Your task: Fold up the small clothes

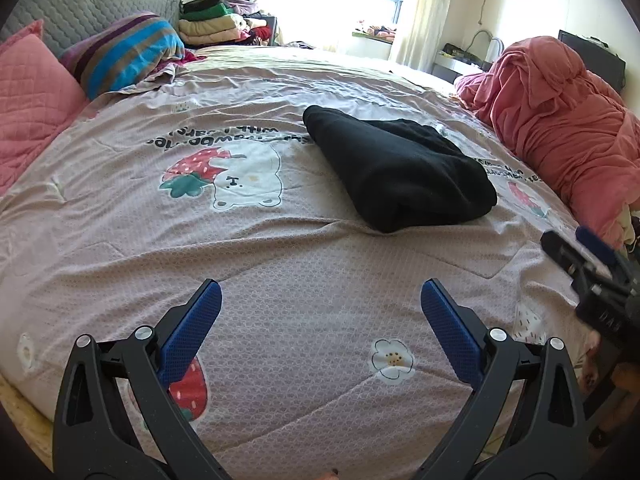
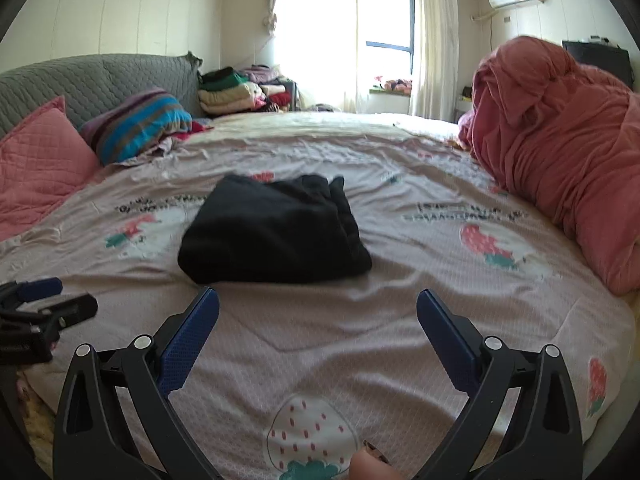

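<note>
A black garment [image 1: 400, 168] lies folded into a thick bundle on a bed covered by a pale pink quilt [image 1: 280, 264] printed with strawberries, flowers and a white bear. The garment is the landmark here.

The left gripper [image 1: 320, 300] hovers over the quilt, near the garment on its camera side and apart from it. Its 2 blue-padded fingers [image 1: 192, 332] stand wide apart, with nothing between them and nothing touching them. Bare quilt shows in the gap.

The right gripper [image 2: 318, 308] also sits just short of the garment, which fills the middle of the right wrist view [image 2: 272, 232]. Its 2 fingers [image 2: 444, 344] are spread wide as well, empty, and not touching the cloth. A fingertip [image 2: 370, 466] shows at the bottom edge of that view.

Each gripper appears at the edge of the other's view: the right one to the right of the garment in the left view [image 1: 592, 268], the left one to the left of the garment in the right view [image 2: 36, 320].

To the right of the garment, well apart, is a heaped red blanket [image 1: 560, 120]. To its left lie a pink pillow [image 1: 32, 96] and a striped pillow [image 1: 124, 52]. Beyond the garment, by a grey headboard [image 1: 92, 8], is a stack of folded clothes [image 1: 216, 24] near a bright window [image 2: 384, 28].
</note>
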Motion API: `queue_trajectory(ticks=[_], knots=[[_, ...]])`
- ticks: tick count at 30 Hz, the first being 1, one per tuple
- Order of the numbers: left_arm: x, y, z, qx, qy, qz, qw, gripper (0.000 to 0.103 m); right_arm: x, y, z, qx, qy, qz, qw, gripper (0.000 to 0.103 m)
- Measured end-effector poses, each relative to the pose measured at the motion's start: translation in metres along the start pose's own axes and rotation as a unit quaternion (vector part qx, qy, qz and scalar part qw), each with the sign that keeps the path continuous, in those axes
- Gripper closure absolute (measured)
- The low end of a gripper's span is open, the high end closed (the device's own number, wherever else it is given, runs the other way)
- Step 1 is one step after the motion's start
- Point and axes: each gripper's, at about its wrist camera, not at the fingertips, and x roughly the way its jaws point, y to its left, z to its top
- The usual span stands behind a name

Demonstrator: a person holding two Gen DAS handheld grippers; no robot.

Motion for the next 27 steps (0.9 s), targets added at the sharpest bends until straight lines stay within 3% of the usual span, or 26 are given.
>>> queue_trajectory(ticks=[5, 27], knots=[[0.001, 0.001, -0.002, -0.003, 0.004, 0.002, 1.0000, 0.009, 0.014, 0.004, -0.013, 0.010, 0.036, 0.006, 0.999, 0.005], [0.002, 0.001, -0.002, 0.001, 0.007, 0.020, 0.9998, 0.009, 0.017, 0.002, -0.015, 0.021, 0.048, 0.014, 0.999, 0.005]])
